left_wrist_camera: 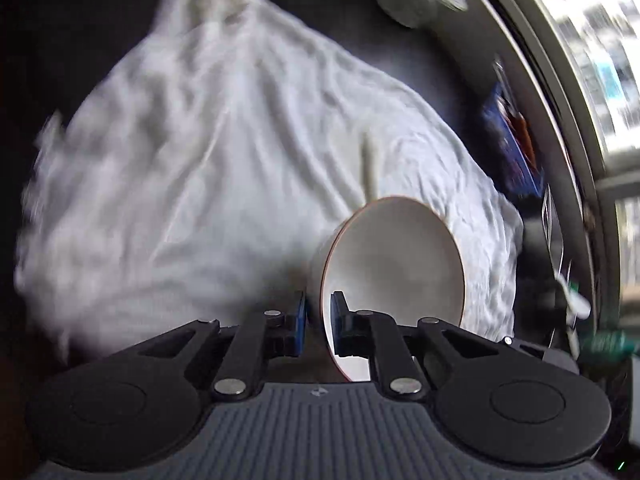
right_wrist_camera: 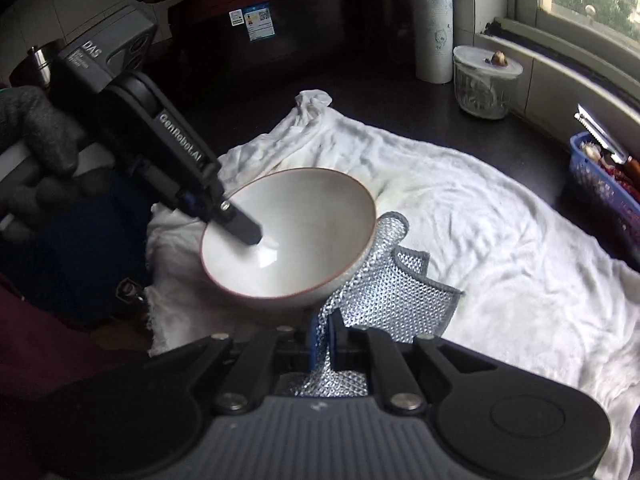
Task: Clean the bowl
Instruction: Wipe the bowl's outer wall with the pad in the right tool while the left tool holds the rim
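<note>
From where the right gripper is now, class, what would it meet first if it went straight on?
Probably the bowl: its outer wall sits just ahead of the right gripper, which grips the mesh cloth. Depth is unclear.

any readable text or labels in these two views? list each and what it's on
"GenRobot.AI": on the arm of the left gripper, right wrist view.
"DAS": on that gripper's grey housing; smaller print below it unreadable.
Blue and white stickers on the dark appliance: too small to read.
Paper towel roll: faint print, unreadable.
Left wrist view: nothing readable, blurred.
</note>
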Demonstrator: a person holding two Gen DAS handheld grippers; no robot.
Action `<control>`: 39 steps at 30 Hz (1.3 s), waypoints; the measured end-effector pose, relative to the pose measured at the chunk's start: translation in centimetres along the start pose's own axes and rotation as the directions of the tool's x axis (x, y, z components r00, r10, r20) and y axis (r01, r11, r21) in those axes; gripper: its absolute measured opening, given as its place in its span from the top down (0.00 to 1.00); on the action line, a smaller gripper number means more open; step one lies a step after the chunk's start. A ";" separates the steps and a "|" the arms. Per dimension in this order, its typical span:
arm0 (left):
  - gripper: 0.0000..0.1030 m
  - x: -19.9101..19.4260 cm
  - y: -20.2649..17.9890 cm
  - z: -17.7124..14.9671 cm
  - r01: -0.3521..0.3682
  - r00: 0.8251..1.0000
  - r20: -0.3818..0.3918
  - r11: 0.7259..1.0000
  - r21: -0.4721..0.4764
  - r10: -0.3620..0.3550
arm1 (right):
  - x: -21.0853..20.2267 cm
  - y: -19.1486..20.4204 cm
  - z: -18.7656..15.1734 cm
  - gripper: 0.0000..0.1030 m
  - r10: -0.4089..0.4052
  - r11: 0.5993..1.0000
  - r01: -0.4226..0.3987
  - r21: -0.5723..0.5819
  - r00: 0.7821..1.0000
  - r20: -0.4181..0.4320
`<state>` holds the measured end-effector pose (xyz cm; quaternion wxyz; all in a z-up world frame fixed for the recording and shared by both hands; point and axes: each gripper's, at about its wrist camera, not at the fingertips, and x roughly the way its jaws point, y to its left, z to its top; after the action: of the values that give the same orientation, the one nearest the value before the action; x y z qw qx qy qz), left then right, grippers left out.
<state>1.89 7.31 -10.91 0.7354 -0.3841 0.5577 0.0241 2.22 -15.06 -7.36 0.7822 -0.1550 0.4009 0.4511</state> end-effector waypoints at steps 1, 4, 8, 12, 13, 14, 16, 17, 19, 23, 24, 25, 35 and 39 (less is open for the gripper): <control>0.87 -0.1 0.0 -0.5 -0.004 1.000 0.006 1.000 -0.025 0.004 | 0.0 0.1 0.0 0.92 -0.004 1.000 0.004 -0.005 1.000 0.008; 0.86 -0.3 0.6 -1.2 0.009 1.000 0.025 0.995 -0.100 -0.006 | 0.5 0.6 0.2 0.93 -0.012 1.000 0.012 -0.024 1.000 0.022; 0.82 -0.2 0.4 -1.2 0.014 1.000 0.008 0.996 -0.085 -0.014 | 1.4 1.3 0.3 0.92 0.005 0.999 -0.004 -0.052 1.000 0.014; 0.80 -0.2 -1.1 -0.4 -0.043 0.999 -0.006 0.995 0.085 0.044 | 1.4 0.6 0.4 0.92 -0.026 0.999 0.026 -0.030 1.000 0.008; 0.80 -0.3 -1.7 -0.2 -0.074 0.997 0.010 0.986 0.150 0.073 | 1.2 0.2 0.5 0.92 -0.027 1.000 0.028 -0.014 0.999 0.021; 0.78 -0.4 -2.4 0.1 -0.104 0.995 0.024 0.968 0.227 0.102 | 0.8 -0.2 0.6 0.92 -0.031 0.999 0.032 -0.011 0.999 0.033; 0.78 -0.2 -3.2 0.9 -0.133 0.991 0.036 0.933 0.333 0.128 | 0.4 -0.5 0.9 0.92 -0.040 0.999 0.041 -0.021 0.998 0.044; 0.78 -0.1 -3.4 1.4 -0.135 0.991 0.042 0.918 0.372 0.129 | 0.4 -0.5 1.0 0.92 -0.046 0.998 0.047 -0.031 0.998 0.046; 0.78 0.2 -3.5 2.7 -0.128 0.992 0.048 0.896 0.426 0.119 | 0.4 -0.5 1.3 0.92 -0.059 0.996 0.062 -0.059 0.997 0.050; 0.78 0.1 -4.5 3.6 -0.098 0.995 0.035 0.834 0.542 0.094 | 0.6 -0.6 1.6 0.92 -0.068 0.993 0.072 -0.090 0.997 0.046; 0.80 0.2 -4.5 3.6 -0.108 0.994 0.042 0.830 0.547 0.102 | 0.7 -0.5 1.7 0.92 -0.068 0.992 0.072 -0.099 0.997 0.043; 0.83 0.2 -4.3 3.7 -0.115 0.993 0.048 0.839 0.531 0.106 | 0.8 -0.4 1.7 0.92 -0.067 0.991 0.071 -0.112 0.997 0.038; 0.86 -0.9 -1.9 1.6 -0.101 0.994 0.069 0.970 0.221 0.088 | 1.5 1.6 1.0 0.92 -0.076 0.975 0.070 -0.209 0.997 -0.018; 0.85 -1.1 -1.5 0.6 -0.065 0.997 0.042 0.991 0.115 0.060 | 1.3 2.8 0.9 0.91 -0.084 0.971 0.081 -0.223 0.996 -0.007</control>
<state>2.63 7.02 -9.18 0.7660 -0.3225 0.5557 0.0221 0.66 -12.26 -7.47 0.7745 -0.2620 0.3475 0.4590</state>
